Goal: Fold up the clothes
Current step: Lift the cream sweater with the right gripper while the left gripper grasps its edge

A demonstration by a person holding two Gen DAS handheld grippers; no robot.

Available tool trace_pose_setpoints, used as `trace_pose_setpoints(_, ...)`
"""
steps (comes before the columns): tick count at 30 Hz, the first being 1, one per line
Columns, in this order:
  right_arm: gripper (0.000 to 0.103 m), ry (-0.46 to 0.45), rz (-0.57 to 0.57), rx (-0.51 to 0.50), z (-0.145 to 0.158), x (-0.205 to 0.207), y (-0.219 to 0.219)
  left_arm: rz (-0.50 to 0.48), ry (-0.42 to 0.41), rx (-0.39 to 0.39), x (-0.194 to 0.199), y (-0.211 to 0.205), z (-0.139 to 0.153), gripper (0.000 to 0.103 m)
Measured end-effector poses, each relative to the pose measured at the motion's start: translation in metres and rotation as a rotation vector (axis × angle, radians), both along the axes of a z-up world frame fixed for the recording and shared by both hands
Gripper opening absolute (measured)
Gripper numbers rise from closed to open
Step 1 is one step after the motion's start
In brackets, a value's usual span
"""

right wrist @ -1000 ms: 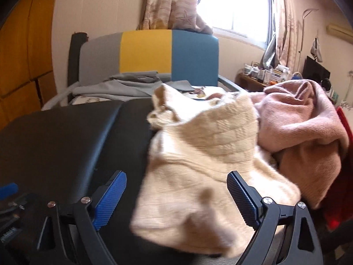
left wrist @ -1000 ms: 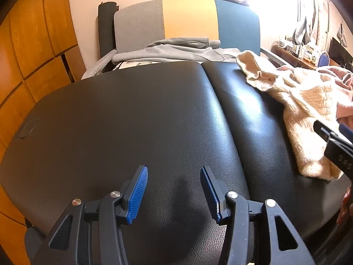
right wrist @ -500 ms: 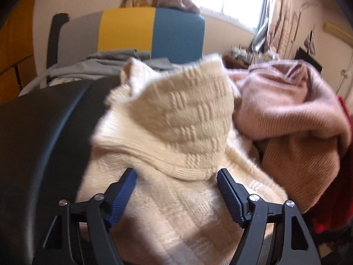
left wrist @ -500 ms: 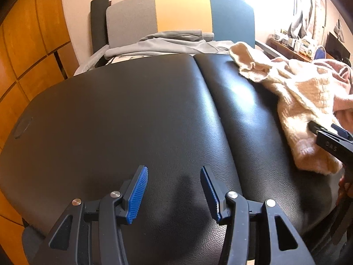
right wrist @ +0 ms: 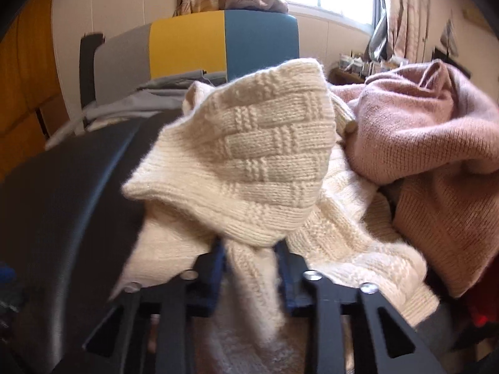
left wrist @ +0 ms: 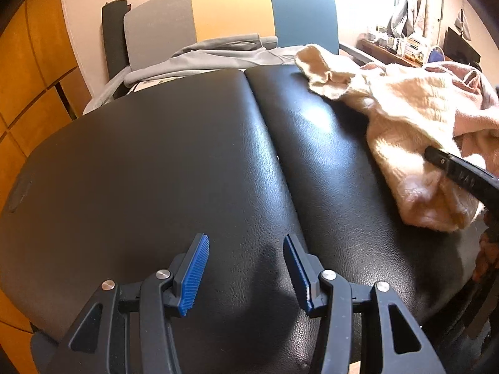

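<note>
Padded table (left wrist: 174,162): two cushions side by side, a seam (left wrist: 271,143) running front to back between them; left gripper (left wrist: 246,269) above the near edge, over the seam, nothing between its fingers; knit sweater (right wrist: 249,168) heaped on the right-hand cushion, one end reaching the far edge; second sweater (right wrist: 436,143) to its right, partly overlapping it; right gripper (right wrist: 251,268) at the near side of the heap, a fold of the knit sweater between its fingers; chair (left wrist: 230,15) behind the table, folded garments (left wrist: 218,53) on its seat; cluttered shelf (left wrist: 396,46) far right.
</note>
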State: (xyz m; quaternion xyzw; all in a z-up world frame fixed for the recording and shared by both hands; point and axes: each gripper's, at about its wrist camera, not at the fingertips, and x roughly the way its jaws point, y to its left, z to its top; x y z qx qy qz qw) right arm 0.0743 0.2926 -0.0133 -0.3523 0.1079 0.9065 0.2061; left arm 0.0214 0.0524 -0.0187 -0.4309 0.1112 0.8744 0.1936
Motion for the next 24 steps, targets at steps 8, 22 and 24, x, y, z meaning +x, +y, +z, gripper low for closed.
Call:
trace_pose_setpoints(8,0.011,0.045,0.125,-0.112,0.005,-0.011,-0.043,0.042,-0.023,0.035,-0.002,-0.015,-0.005,0.051)
trace_pose_setpoints(22,0.036,0.129,0.343,-0.168,0.026,0.007,-0.100,-0.076,-0.013,0.116,0.007,0.021,0.021,0.055)
trace_pose_setpoints(24,0.053,0.160,0.283,-0.103,0.035,0.017,-0.092,-0.119,0.011,0.110,0.012,0.037,0.026,0.056)
